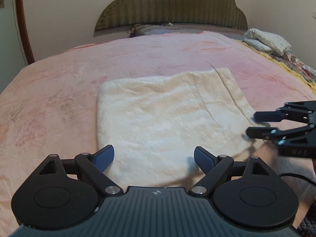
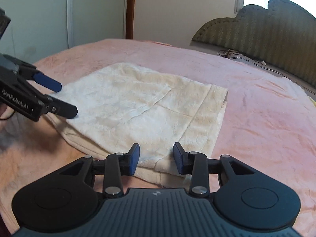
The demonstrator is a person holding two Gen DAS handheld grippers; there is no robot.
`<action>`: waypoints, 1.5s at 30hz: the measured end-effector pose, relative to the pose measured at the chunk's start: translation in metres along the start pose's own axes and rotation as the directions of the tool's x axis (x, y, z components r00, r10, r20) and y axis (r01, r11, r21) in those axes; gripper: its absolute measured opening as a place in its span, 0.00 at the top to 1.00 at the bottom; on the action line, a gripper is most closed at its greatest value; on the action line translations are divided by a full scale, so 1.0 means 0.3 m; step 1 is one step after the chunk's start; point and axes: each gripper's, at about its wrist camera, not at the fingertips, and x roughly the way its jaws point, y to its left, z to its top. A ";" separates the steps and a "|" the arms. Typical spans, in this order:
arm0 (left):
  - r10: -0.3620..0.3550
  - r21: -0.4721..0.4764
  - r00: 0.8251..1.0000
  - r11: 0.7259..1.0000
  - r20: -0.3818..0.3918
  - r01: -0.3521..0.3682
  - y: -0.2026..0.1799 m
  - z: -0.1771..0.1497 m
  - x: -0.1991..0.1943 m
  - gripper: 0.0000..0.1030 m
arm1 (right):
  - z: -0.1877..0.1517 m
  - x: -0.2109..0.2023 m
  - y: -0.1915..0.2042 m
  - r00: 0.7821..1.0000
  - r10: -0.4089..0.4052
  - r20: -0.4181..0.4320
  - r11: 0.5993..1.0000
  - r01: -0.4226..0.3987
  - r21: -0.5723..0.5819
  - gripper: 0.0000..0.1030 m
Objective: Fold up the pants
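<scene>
The cream fleece pants lie folded into a flat rectangle on the pink blanket; they also show in the right wrist view. My left gripper is open and empty, just above the near edge of the pants; it shows in the right wrist view at the left corner. My right gripper is open and empty over the near corner of the pants; it shows in the left wrist view at the right edge of the pants.
A padded green headboard stands at the far end of the bed. Folded bedding is piled at the far right. A pillow lies under the headboard. A cable lies by the headboard.
</scene>
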 end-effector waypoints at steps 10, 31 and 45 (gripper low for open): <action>-0.198 -0.405 0.976 0.903 -0.092 0.145 0.368 0.067 0.170 0.12 | -0.049 0.013 -0.414 0.977 0.207 0.056 0.838 -0.206 0.506 0.22; -0.238 -0.387 0.967 0.903 -0.087 0.188 0.270 0.129 0.312 0.63 | -0.065 0.161 -0.400 0.898 0.437 0.053 0.747 -0.395 0.535 0.66; -0.016 -0.292 0.994 0.955 0.109 0.047 0.325 0.280 0.161 0.88 | 0.185 0.056 -0.206 0.931 0.349 0.106 0.908 -0.364 0.209 0.78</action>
